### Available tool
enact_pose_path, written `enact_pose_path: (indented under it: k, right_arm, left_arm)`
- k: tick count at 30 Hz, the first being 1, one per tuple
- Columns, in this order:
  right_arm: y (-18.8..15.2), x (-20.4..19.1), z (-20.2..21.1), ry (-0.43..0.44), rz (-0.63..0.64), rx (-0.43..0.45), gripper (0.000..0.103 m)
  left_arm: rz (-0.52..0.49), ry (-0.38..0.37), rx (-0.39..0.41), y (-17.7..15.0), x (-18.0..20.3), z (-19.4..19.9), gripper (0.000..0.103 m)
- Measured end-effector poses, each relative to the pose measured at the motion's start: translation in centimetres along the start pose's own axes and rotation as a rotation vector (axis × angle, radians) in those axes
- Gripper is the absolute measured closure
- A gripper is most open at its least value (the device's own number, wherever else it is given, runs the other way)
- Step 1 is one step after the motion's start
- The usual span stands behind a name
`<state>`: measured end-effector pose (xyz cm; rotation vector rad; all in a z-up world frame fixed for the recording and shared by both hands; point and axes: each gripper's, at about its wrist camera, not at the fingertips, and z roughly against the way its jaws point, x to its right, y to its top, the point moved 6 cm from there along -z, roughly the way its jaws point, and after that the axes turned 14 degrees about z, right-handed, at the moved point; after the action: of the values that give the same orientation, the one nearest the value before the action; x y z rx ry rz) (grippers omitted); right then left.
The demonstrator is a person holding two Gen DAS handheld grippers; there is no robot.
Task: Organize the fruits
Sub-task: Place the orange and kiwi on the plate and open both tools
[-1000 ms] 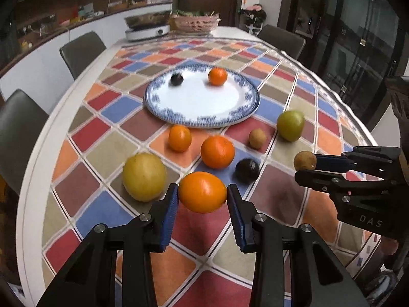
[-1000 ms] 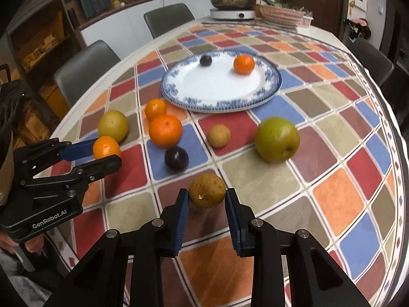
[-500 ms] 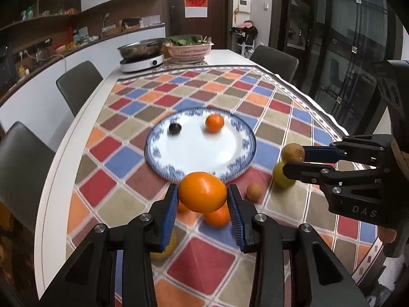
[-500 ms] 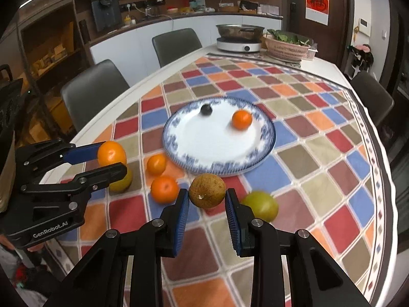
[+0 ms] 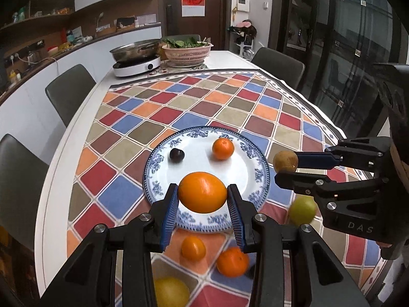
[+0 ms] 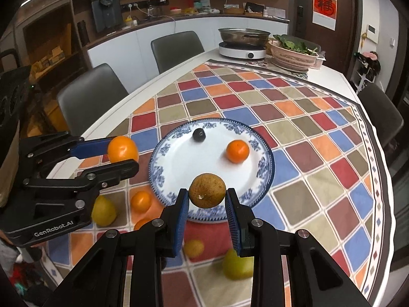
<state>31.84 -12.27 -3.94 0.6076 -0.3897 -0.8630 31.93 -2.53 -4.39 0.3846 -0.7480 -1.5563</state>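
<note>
Above the blue-rimmed plate (image 5: pixel 258 153), the left gripper (image 5: pixel 202 196) clamps an orange (image 5: pixel 202 192) and the right gripper (image 6: pixel 207 190) a brown, possibly kiwi, fruit (image 6: pixel 207 189); released high, either could roll off into the small orange (image 6: pixel 237 151) or dark plum (image 6: pixel 199 134).

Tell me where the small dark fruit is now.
The small dark fruit lies on the plate, at its far left in both views, beside the small orange.

Brown fruit (image 6: pixel 207 190) between right tool (image 6: pixel 207 206) pads

Both claws, left claw (image 5: pixel 202 213) and right claw (image 6: pixel 207 211), are black-framed with ribbed blue pads, silver screws, and white lettering: "GenRobot.AI", "DAS".
</note>
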Motion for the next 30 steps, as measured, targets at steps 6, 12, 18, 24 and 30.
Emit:
enact_pose_path:
  k: [6, 12, 18, 24, 30]
  right_arm:
    - [1.0, 1.6, -2.7, 0.019, -0.008, -0.030, 0.073]
    - [1.2, 3.2, -5.9, 0.034, -0.024, -0.087, 0.073]
    - [1.1, 4.6, -8.3, 0.039, -0.039, -0.135, 0.073]
    - [1.0, 5.3, -10.0, 0.045, -0.048, -0.158, 0.073]
    - [0.9, 5.7, -10.9, 0.053, -0.059, -0.166, 0.073]
  left_arm:
    - [0.014, -0.018, -0.041, 1.4, -0.5, -3.3, 0.065]
    - [0.015, -0.016, -0.108, 2.7, -0.7, -7.2, 0.065]
    - [0.010, -0.005, -0.155, 3.6, -0.6, -10.3, 0.065]
    - [0.018, -0.004, -0.198, 4.2, -0.5, -12.9, 0.065]
    - [0.020, 0.003, -0.220, 4.5, -0.5, -14.2, 0.064]
